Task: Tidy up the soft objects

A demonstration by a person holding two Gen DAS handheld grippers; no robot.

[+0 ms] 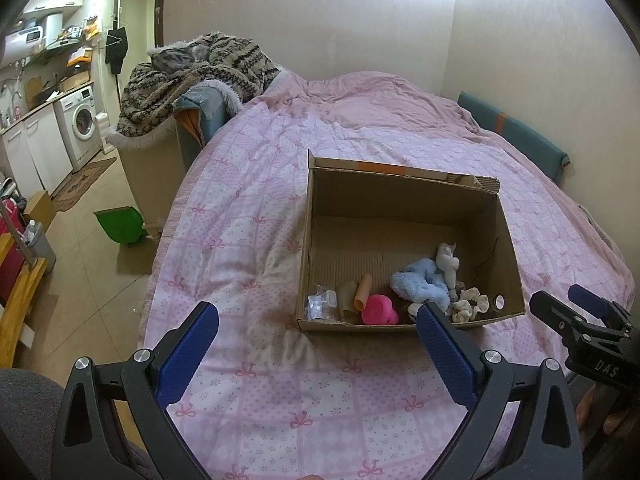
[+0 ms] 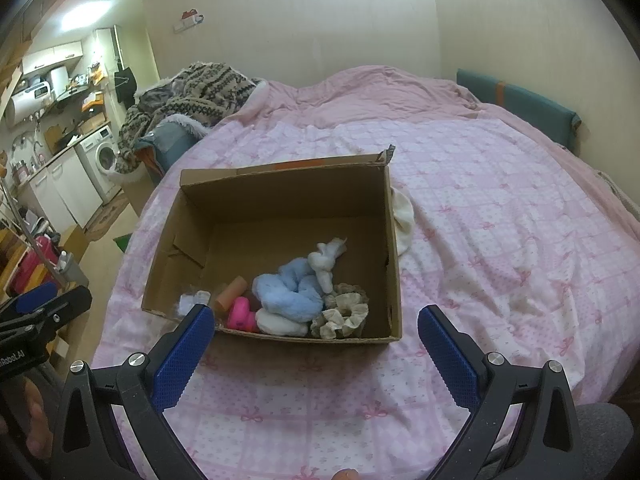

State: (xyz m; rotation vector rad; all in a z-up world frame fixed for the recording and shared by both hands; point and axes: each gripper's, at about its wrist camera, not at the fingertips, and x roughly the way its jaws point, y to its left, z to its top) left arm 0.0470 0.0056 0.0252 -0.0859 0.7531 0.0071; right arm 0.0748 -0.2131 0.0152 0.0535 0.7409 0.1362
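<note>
Brown cardboard box [image 2: 280,196], pale-blue fluffy scrunchie [image 2: 286,294], pink bow-patterned quilt [image 2: 480,220].

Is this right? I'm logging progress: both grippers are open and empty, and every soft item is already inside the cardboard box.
Not quite. Both the left gripper and right gripper are open and empty, but a cream cloth lies on the bedspread outside the cardboard box, against its right wall; the right wrist view shows it.
</note>
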